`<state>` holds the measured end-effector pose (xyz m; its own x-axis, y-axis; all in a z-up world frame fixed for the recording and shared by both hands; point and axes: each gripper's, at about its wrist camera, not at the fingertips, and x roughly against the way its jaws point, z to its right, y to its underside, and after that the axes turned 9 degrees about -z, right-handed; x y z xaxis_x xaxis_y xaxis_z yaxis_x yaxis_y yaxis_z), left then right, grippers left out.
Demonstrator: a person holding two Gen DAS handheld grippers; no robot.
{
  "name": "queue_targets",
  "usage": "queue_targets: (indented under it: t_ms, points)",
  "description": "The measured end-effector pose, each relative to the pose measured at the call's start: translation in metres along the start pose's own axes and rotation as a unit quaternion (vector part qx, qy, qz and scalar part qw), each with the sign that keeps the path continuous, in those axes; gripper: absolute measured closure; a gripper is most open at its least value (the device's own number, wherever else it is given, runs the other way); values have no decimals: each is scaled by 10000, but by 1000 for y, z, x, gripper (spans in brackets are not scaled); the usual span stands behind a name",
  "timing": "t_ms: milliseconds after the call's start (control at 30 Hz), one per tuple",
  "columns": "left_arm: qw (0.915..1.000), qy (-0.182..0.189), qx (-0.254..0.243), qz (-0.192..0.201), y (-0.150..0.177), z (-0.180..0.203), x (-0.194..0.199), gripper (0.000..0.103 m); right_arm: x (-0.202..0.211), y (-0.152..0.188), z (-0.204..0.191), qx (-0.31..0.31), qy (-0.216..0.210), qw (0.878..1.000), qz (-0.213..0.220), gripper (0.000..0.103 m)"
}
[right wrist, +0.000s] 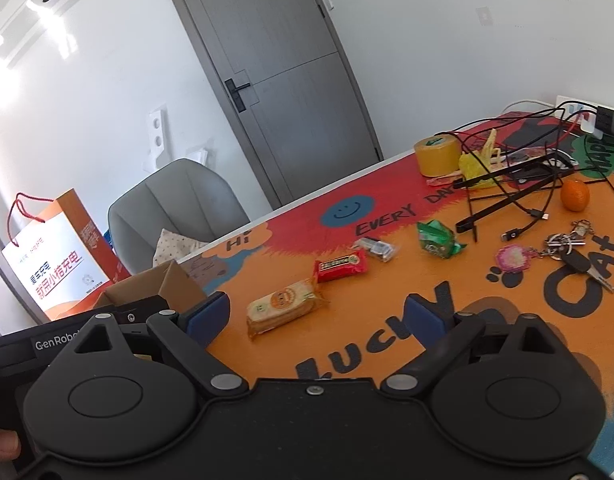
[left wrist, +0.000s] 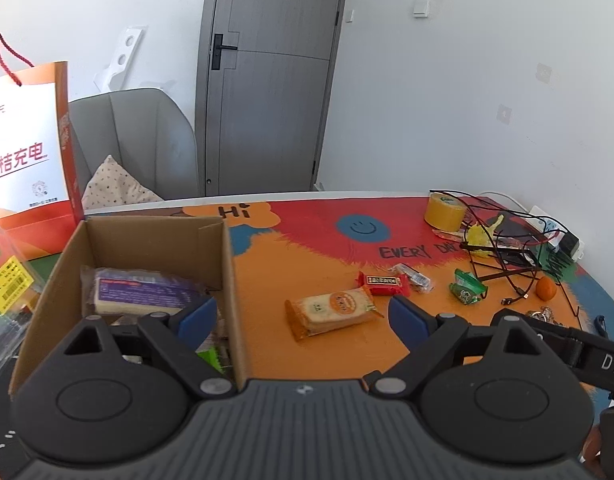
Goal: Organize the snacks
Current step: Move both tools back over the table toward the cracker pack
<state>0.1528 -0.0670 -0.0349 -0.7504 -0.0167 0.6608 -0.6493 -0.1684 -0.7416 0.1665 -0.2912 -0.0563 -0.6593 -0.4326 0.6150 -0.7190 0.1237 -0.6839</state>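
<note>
A cardboard box [left wrist: 227,280] stands at the table's left and holds a purple cracker pack [left wrist: 143,294]. My left gripper [left wrist: 303,316] is open and empty above the box's right wall. On the mat lie an orange cracker pack [left wrist: 331,312], a red bar [left wrist: 383,282], a small clear candy [left wrist: 413,276] and a green packet [left wrist: 465,286]. My right gripper [right wrist: 317,314] is open and empty, close in front of the orange cracker pack [right wrist: 285,306]. The red bar [right wrist: 341,266], the clear candy [right wrist: 377,249] and the green packet [right wrist: 437,238] lie beyond it.
An orange paper bag [left wrist: 27,152] stands left of the box. A tape roll [right wrist: 437,156], tangled black cables [right wrist: 519,184], an orange fruit [right wrist: 575,195] and keys [right wrist: 567,250] lie at the right. A grey chair [left wrist: 139,140] stands behind the table.
</note>
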Motion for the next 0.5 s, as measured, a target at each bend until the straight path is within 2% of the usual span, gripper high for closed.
queue_targets:
  t_ms: [500]
  points:
    - [9995, -174, 121, -254, -25, 28, -47, 11, -15, -18, 32, -156, 110, 9998, 64, 11]
